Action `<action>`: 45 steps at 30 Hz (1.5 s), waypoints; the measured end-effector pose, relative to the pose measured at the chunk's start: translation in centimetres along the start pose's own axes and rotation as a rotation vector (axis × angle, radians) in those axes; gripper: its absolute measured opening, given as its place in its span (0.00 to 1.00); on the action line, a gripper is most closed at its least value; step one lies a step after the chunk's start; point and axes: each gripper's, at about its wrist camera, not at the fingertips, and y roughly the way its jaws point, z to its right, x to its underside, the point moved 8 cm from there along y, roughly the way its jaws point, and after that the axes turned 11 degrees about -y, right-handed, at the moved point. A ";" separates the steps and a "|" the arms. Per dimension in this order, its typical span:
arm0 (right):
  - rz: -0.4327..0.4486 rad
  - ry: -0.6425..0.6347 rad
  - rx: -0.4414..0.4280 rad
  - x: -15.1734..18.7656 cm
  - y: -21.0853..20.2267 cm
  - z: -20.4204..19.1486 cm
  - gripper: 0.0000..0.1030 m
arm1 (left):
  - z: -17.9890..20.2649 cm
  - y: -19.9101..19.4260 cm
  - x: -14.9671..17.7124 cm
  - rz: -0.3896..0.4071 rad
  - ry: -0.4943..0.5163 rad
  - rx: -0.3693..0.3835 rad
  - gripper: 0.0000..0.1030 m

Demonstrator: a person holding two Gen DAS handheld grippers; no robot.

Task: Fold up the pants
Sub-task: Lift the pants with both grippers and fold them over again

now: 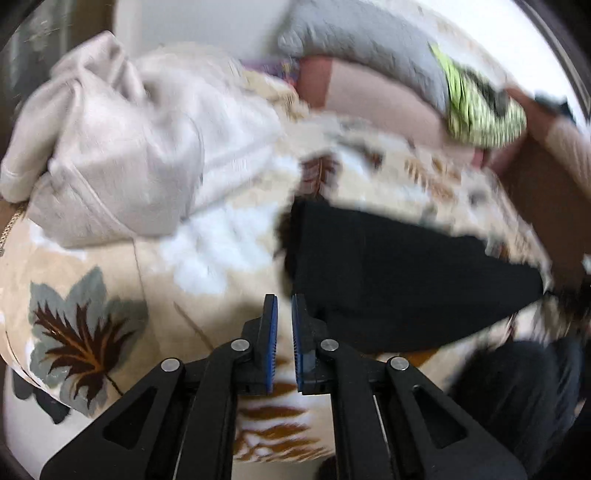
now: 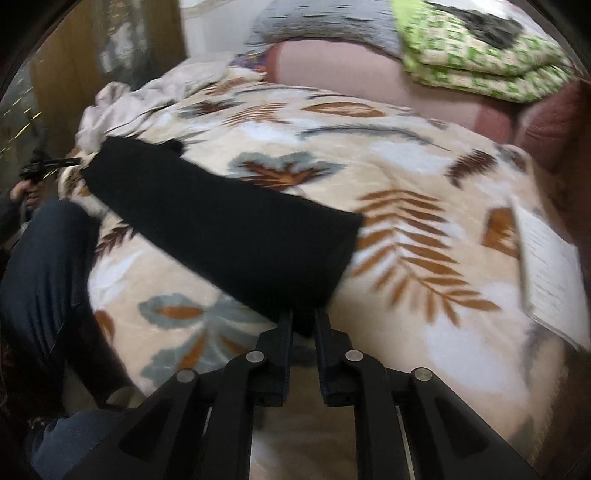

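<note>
Black pants [image 1: 388, 277] lie as a long folded strip across a leaf-patterned blanket [image 1: 207, 258] on a bed. My left gripper [image 1: 283, 301] hovers at the strip's left end. Its blue pads stand a slim gap apart, and only blanket shows between them. In the right wrist view the pants [image 2: 221, 221] run from upper left to the near middle. My right gripper [image 2: 303, 319] sits at their near corner, jaws a little apart, with black cloth lying between the fingertips and no clear pinch on it. Both views are motion-blurred.
A crumpled pale beige garment [image 1: 122, 147] lies beyond the pants' left end. At the head of the bed are a grey pillow [image 2: 325, 26] and a green patterned folded cover [image 2: 480, 48]. White paper [image 2: 550, 266] rests at the right edge. A person's jeans-clad leg [image 2: 40, 277] is at the left.
</note>
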 end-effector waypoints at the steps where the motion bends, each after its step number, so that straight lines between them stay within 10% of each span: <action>1: -0.004 0.037 0.008 0.1 -0.4 0.7 0.27 | 0.9 -0.3 -0.4 0.014 -0.005 0.023 0.18; 4: 0.041 0.161 0.060 -0.8 -2.1 2.8 0.33 | 5.7 -0.1 -0.8 0.009 0.029 0.115 0.48; 8: 0.108 0.285 0.048 -3.9 -2.9 2.6 0.46 | 11.3 5.1 1.3 -0.065 0.224 -0.024 0.48; 12: -0.003 0.306 -0.062 -6.3 0.2 -1.0 0.49 | 11.6 8.8 4.0 -0.201 0.251 -0.142 0.46; 17: -0.257 0.245 -0.023 -4.3 6.3 -1.5 0.41 | 12.7 6.7 6.7 -0.334 0.221 0.000 0.46; 20: -0.219 0.322 0.034 -5.2 6.8 1.2 0.25 | 12.9 4.9 8.4 -0.376 0.183 0.082 0.45; 28: -0.195 0.194 0.220 -7.6 6.1 0.0 0.36 | 9.6 1.6 7.2 -0.301 0.080 0.072 0.46; 34: -0.193 -0.032 0.019 -8.1 6.4 -5.7 0.60 | 10.0 0.9 1.1 -0.087 -0.037 0.145 0.48; 38: -0.245 0.049 0.075 -6.8 7.6 -3.2 0.72 | 8.6 6.1 4.0 -0.227 -0.074 0.040 0.42; 45: -0.211 0.024 0.139 -8.5 6.3 -3.9 0.74 | 8.9 2.9 8.5 -0.261 -0.050 0.065 0.42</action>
